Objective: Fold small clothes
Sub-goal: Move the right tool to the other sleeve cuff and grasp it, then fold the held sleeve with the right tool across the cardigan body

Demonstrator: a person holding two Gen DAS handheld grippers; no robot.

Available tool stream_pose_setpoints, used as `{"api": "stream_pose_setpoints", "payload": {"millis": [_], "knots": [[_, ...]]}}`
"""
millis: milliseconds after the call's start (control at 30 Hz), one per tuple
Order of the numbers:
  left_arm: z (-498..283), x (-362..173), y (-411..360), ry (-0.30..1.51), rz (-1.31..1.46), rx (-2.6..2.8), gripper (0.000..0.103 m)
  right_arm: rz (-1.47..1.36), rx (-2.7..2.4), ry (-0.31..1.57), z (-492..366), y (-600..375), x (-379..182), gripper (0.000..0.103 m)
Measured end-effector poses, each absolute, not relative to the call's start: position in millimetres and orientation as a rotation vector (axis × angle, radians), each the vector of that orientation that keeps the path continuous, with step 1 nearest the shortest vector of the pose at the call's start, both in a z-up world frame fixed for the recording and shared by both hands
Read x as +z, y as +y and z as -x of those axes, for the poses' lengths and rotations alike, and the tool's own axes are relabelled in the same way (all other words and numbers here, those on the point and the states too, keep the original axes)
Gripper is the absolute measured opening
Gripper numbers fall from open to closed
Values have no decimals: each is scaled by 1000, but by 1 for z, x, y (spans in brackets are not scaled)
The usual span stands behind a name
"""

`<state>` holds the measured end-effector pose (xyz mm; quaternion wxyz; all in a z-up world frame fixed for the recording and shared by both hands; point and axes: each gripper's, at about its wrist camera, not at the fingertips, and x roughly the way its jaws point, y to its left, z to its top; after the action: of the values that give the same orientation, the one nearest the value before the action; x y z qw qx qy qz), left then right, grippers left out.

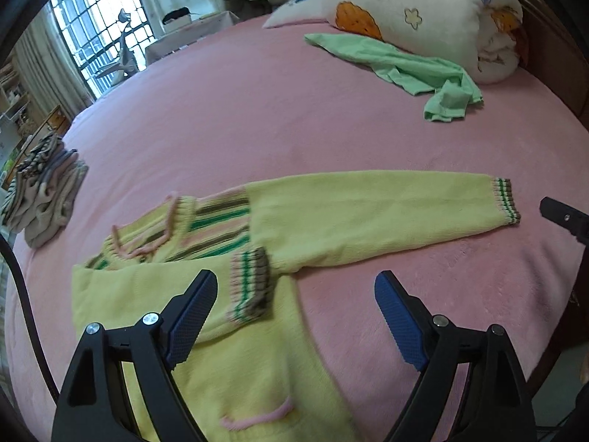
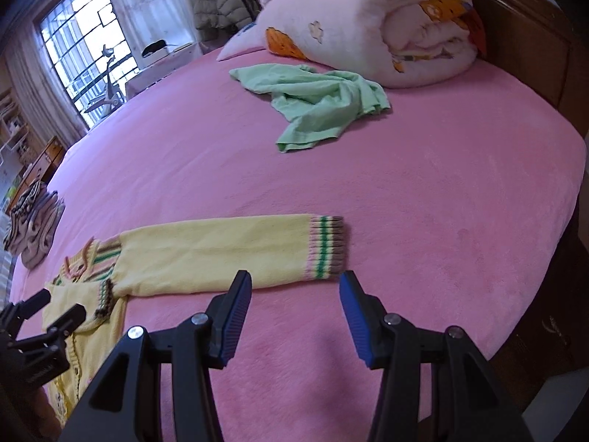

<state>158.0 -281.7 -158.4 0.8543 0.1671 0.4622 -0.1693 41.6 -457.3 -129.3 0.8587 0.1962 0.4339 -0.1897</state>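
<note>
The right gripper stands with its jaws apart and nothing between them, poised over bare bedding just short of the striped cuff of the outstretched sleeve; the cuff lies at about 12 o'clock from the fingertips, slightly toward 1. The left gripper is also spread wide and empty, hovering over the body of the yellow sweater, with the other cuff, already folded across the chest, at about 11 o'clock from its fingertips. The sweater lies flat at the near edge of the bed. The long axis of the extended sleeve runs from 9 o'clock to 3 o'clock in both wrist views, crosswise to the line of the right gripper. The right gripper is the nearer one to the free cuff, so the sleeve fold most likely falls to it, carrying the cuff toward 9 o'clock over the chest. The surface is a pink plush bed cover, soft and likely to yield under the fingertips. A crumpled green garment lies well apart at 12 o'clock, a rolled quilt behind it, a stack of folded clothes at 9 o'clock, and a barred window at 10 o'clock.
</note>
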Motion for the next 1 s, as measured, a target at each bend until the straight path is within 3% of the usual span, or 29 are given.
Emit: {"api": "stream_pose_setpoints", "payload": {"millis": [333,533,567,633,700,767,933,1000], "knots": [[-179,-208,-329,1000,-423,-351,86,-640,-390,992,-48,-509,-192,50],[-190,-222,-333,1032,-395,-335,76,-711,-314,960,-73,-511,-205,49],[-192,-223,-333,1043,-382,-336,72,-719,-306,957,-78,-511,-208,46],[-195,-225,-332,1059,-360,-342,63,-706,-305,961,-88,-509,-210,26],[-197,-225,-331,1071,-350,-361,26,-688,-312,958,-92,-506,-209,20],[-197,-224,-330,1077,-356,-365,9,-672,-317,945,-93,-502,-203,17],[-197,-211,-319,1113,-301,-376,13,-597,-302,863,-87,-485,-163,15],[-193,-197,-308,1105,-272,-374,33,-552,-280,830,-88,-475,-141,15]]}}
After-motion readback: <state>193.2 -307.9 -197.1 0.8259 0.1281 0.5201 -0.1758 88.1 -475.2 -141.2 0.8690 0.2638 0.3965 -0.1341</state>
